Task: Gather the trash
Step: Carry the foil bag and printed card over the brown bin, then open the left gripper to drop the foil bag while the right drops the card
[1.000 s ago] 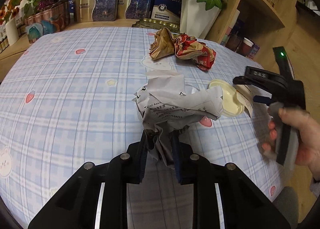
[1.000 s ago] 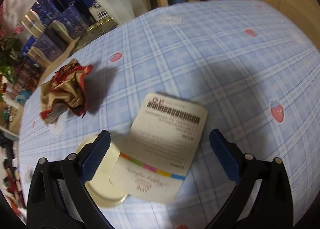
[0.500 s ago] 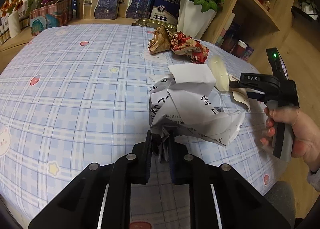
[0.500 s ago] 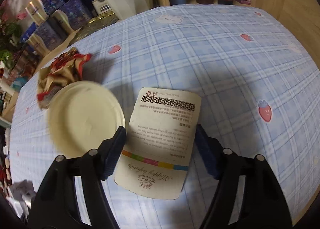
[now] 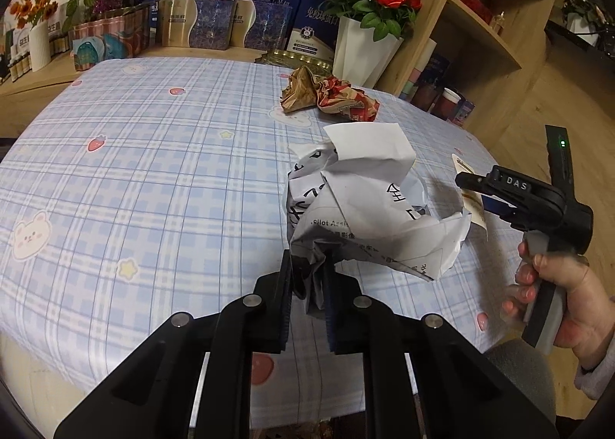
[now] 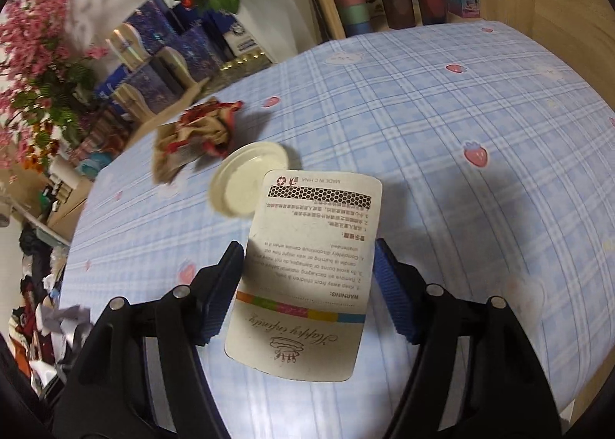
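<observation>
Left gripper (image 5: 307, 281) is clamping crumpled printed paper (image 5: 369, 208); right gripper (image 6: 307, 285) is apparently pinching a candle card (image 6: 307, 270) edgewise, which risks slipping.

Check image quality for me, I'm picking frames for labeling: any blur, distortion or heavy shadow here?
Left wrist view: sharp, print on the crumpled paper readable, fisheye bends the table edges. Right wrist view: card sharp, flowers soft, dark shadow right of the card.
</observation>
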A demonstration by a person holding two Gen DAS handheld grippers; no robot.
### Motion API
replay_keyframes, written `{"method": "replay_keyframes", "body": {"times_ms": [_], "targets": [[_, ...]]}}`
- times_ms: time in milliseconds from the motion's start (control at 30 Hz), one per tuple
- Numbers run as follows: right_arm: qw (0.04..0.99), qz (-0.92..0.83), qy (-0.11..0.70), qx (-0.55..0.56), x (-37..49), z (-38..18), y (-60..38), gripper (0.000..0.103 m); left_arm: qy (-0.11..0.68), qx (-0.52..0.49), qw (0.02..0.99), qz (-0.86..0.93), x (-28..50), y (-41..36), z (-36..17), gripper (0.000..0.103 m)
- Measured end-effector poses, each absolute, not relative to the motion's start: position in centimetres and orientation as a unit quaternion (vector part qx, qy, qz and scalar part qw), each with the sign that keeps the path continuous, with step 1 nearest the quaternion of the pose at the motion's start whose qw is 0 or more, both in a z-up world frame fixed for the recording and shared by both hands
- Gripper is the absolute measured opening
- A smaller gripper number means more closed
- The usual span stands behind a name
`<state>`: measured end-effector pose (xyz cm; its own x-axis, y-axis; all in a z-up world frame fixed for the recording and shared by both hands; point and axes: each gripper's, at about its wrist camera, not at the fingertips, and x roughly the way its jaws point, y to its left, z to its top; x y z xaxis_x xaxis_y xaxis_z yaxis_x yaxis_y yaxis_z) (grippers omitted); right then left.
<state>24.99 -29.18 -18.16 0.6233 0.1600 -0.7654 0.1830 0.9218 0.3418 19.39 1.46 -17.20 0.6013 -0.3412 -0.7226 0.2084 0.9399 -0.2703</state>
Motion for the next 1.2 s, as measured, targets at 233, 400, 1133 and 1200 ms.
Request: {"method": "replay_keyframes", "body": {"times_ms": [233, 400, 1133, 1200], "targets": [[0.893, 0.022, 0.412, 0.18, 19.9, -16.2, -28.1, 0.069, 0.416, -0.078, 0.892, -0.161, 15.7, 1.7, -16.2, 0.014], [0.903, 0.045, 0.398, 0.154, 16.5, -15.1, -26.8, 0.069, 0.416, -0.075, 0.89, -0.17, 13.1, 1.6, -15.9, 0.014], [0.918, 0.092, 0.36, 0.14, 7.6, -13.4, -24.3, 0.068, 0.497, -0.008, 0.84, -0.221, 4.1, -2.0, -22.0, 0.014], [0.918, 0.091, 0.359, 0.14, 7.0, -13.4, -24.4, 0.068, 0.512, -0.003, 0.829, -0.223, 3.9, -2.2, -22.9, 0.014]]}}
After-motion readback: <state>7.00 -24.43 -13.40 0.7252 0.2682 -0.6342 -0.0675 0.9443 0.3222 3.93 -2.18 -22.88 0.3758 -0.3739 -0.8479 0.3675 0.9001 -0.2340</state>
